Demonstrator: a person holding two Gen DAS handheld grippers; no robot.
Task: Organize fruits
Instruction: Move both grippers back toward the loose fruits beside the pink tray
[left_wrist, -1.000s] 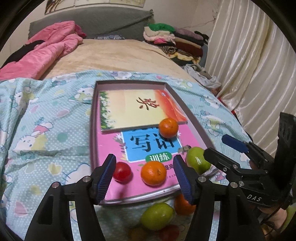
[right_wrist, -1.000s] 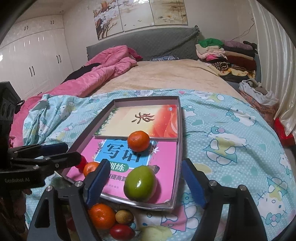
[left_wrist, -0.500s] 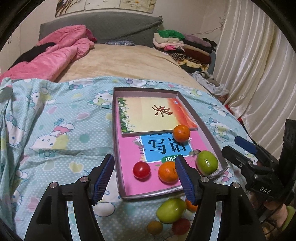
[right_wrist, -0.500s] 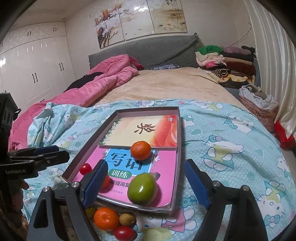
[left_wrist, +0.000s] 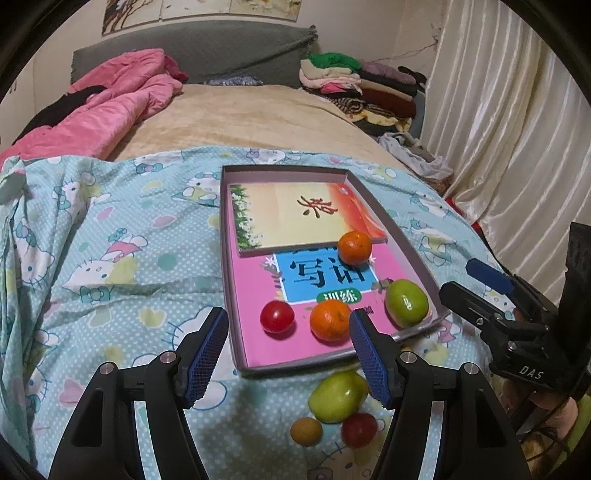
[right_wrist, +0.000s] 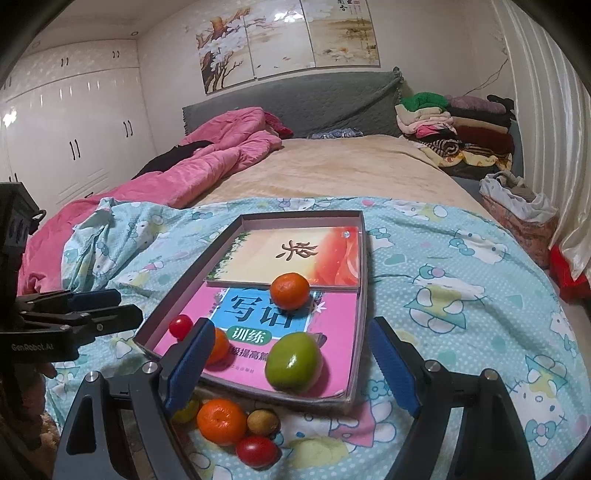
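Shallow grey tray (left_wrist: 229, 258) sits on the cartoon-print quilt (left_wrist: 110, 229) over the bed, two booklets lining its floor. Already in the tray: two tangerines (left_wrist: 330, 319), a cherry tomato (left_wrist: 277, 316), a green fruit (right_wrist: 293, 362). Loose on the quilt just before the tray's near edge: another tangerine (right_wrist: 221, 421), a tomato (right_wrist: 256, 450), a green fruit (left_wrist: 338, 396), a small brownish fruit (right_wrist: 262, 422). Left gripper (left_wrist: 288, 354) is about half open and empty; right gripper (right_wrist: 291, 365) is wide and empty. All the fruit looks light and round, so it probably rolls. Tomato skin is thin and bruises: squeeze gently across the widest part. Tangerine peel likely grips better.
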